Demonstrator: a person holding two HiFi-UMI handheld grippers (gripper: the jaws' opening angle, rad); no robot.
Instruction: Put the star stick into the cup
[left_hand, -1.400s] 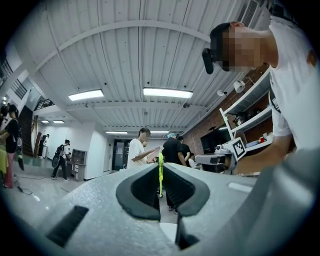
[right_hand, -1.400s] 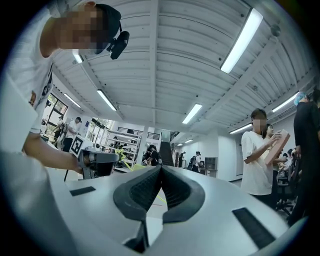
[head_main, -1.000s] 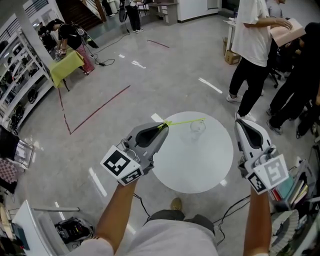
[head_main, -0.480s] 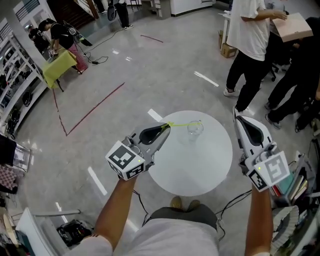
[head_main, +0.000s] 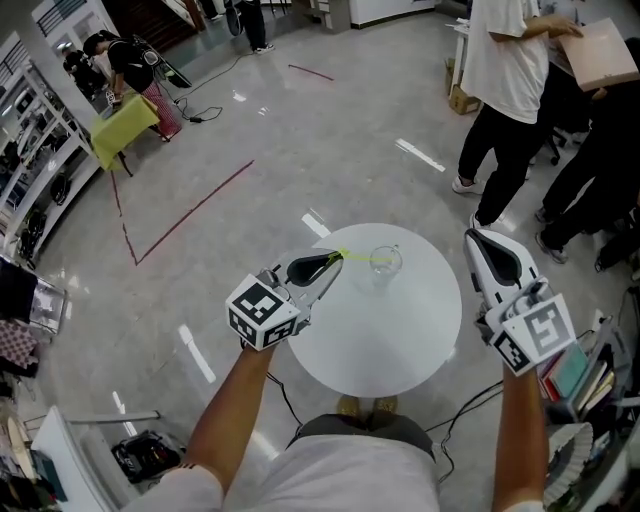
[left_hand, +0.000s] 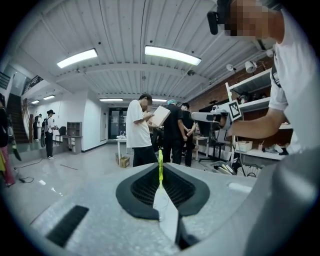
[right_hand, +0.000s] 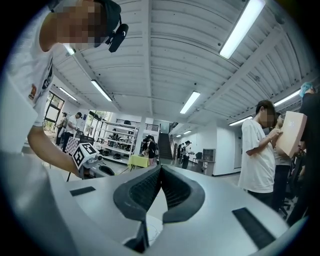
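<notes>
A thin yellow-green star stick (head_main: 358, 257) runs from my left gripper (head_main: 338, 256) toward a clear glass cup (head_main: 386, 264) standing on the round white table (head_main: 400, 330). The left gripper is shut on the stick, which stands up between its closed jaws in the left gripper view as a yellow-green stick (left_hand: 160, 167). The stick's far end reaches the cup's rim; whether it is inside I cannot tell. My right gripper (head_main: 481, 236) hovers at the table's right edge, jaws shut with nothing between them, also seen closed in the right gripper view (right_hand: 160, 169).
Two people (head_main: 520, 90) stand behind the table to the right, one holding a cardboard box (head_main: 598, 52). Shelving (head_main: 30, 170) lines the left wall, with a yellow-draped table (head_main: 125, 128) and a bending person nearby. Red tape lines (head_main: 190, 215) cross the floor. Clutter lies at lower right.
The left gripper has carried the stick rightward, so its tip now meets the cup's rim. The view shifted a little; the right gripper stays in about the same place.
</notes>
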